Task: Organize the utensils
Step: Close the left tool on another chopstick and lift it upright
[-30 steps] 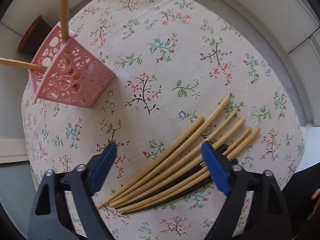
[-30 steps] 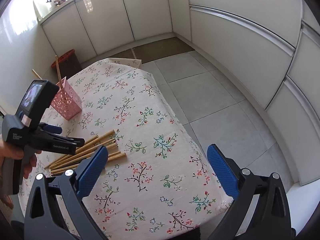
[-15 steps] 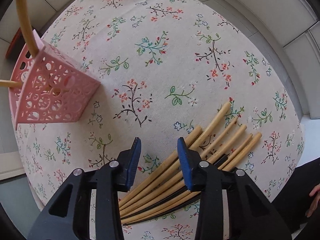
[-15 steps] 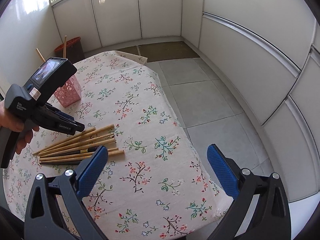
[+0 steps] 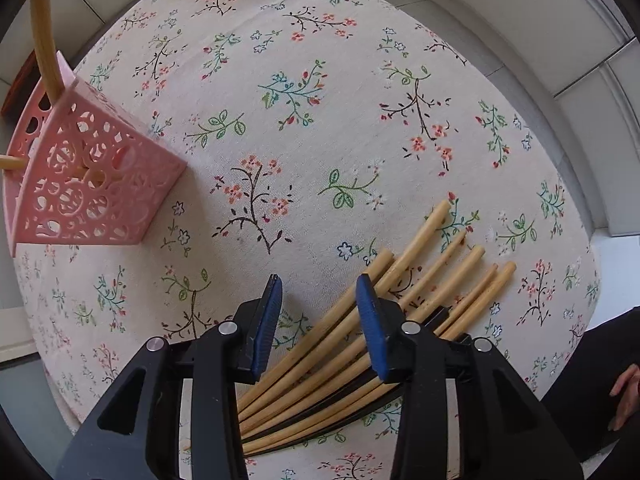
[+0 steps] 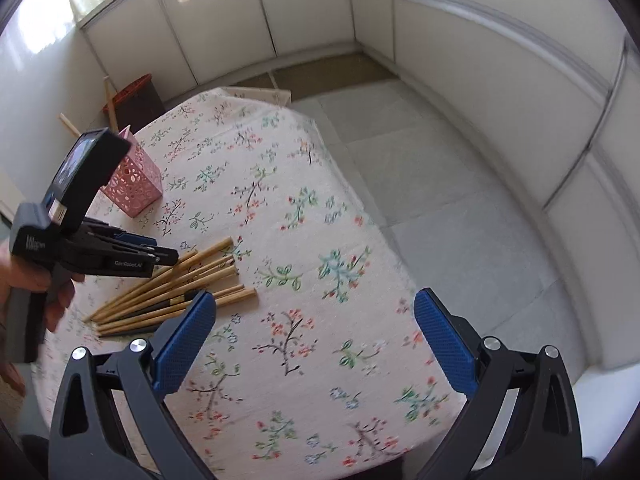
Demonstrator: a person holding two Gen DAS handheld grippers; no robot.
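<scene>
Left wrist view. Left claw [image 5: 318,320] is over the near end of a fanned bundle of chopsticks [image 5: 404,280] lying on the table [image 5: 320,100], which is covered in a floral cloth. Blue pads [image 5: 268,320] are parted with a moderate gap, nothing between them; the uppermost bamboo stick runs under the right pad, whether it touches I cannot tell. Most sticks are pale bamboo; at least two dark ones lie among them. Thick ends point away to the right, thin ends converge under the claw body. Pink perforated holder [image 5: 88,184] stands at far left, well apart from the bundle, with two bamboo sticks [image 5: 44,40] already leaning out of it. A bare hand [image 5: 624,396] shows at the lower right edge.

Right wrist view. Right claw [image 6: 316,344] is wide apart, released, empty, above the near right part of the table [image 6: 360,240], clear of the chopsticks. Left claw [image 6: 168,258], held in the person's left hand [image 6: 40,292], points at the top of the chopstick bundle [image 6: 180,292]; its tips sit over the upper sticks. Pink holder [image 6: 138,188] stands behind the left claw, partly hidden by its camera housing, two sticks rising from it. A dark bin with a red rim [image 6: 132,98] stands on the floor beyond the table. Tiled floor [image 6: 440,200] lies to the right.
</scene>
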